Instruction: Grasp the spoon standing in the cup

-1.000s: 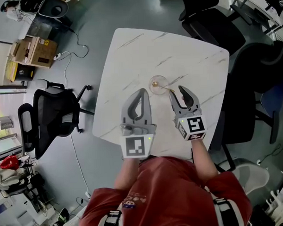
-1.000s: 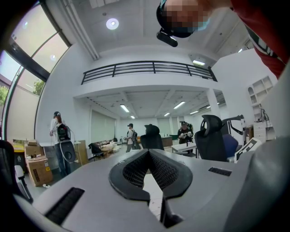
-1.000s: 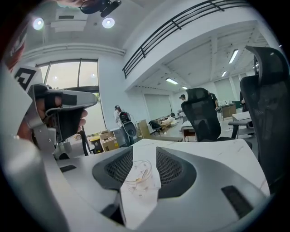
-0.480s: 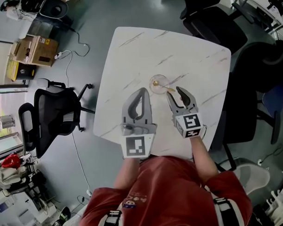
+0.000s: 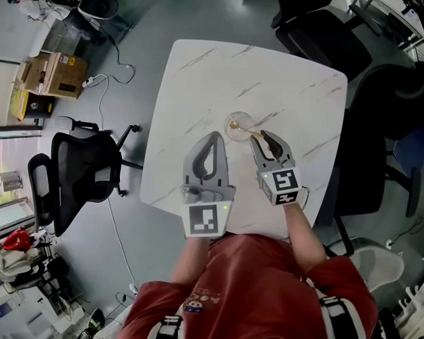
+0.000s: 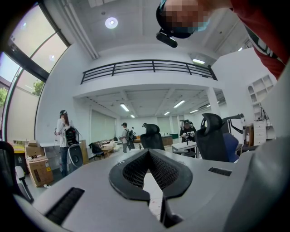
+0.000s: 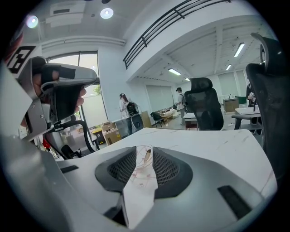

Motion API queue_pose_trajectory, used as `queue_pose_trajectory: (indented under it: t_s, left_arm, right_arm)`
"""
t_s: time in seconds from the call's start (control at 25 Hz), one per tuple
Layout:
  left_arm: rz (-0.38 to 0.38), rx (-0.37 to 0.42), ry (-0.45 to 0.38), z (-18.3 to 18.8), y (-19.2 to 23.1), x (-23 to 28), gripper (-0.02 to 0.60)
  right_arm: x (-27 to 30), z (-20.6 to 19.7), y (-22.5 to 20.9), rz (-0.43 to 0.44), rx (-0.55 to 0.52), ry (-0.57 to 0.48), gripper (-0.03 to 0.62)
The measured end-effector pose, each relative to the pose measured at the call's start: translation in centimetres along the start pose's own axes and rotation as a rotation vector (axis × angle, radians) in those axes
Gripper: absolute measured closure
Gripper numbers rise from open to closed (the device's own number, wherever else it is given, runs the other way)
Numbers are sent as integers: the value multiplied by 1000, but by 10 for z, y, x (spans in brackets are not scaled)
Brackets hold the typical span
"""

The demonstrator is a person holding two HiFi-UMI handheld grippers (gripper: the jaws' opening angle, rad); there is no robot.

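A clear glass cup (image 5: 235, 124) stands mid-table on the white marble table (image 5: 278, 79), with a gold spoon (image 5: 253, 132) leaning out toward the right. My right gripper (image 5: 261, 137) is just right of the cup, and the spoon's handle end lies between its jaw tips. Its jaws have just been closing, and a gap still shows on both sides of the spoon. In the right gripper view the cup (image 7: 144, 159) and spoon (image 7: 147, 154) sit straight ahead between the jaws. My left gripper (image 5: 214, 137) hovers just left of and nearer than the cup, tips together, holding nothing.
Black office chairs stand left of the table (image 5: 80, 173), at the far right (image 5: 318, 29) and at the right side (image 5: 387, 103). Cardboard boxes (image 5: 45, 77) and cables lie on the floor at far left. The table's near edge runs under both grippers.
The right gripper has sunk a little toward the spoon's handle and its jaws have narrowed around it. The left gripper has stayed put.
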State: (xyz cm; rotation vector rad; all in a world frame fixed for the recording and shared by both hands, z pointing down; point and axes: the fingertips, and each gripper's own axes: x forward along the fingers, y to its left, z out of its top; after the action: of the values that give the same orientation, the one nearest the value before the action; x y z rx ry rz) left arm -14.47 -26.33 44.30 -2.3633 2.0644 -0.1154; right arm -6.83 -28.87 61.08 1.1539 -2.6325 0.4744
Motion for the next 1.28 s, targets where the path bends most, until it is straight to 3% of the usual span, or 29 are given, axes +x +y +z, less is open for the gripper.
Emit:
queue_pose_trajectory:
  t_s: [0.44, 1.28]
  left_arm:
    - [3, 1, -2, 2, 2, -1, 572]
    - [8, -9, -22, 10, 2, -9, 572]
  right_arm:
    - [1, -2, -3, -42, -18, 13, 546]
    - [-8, 15, -2, -81, -58, -31, 577]
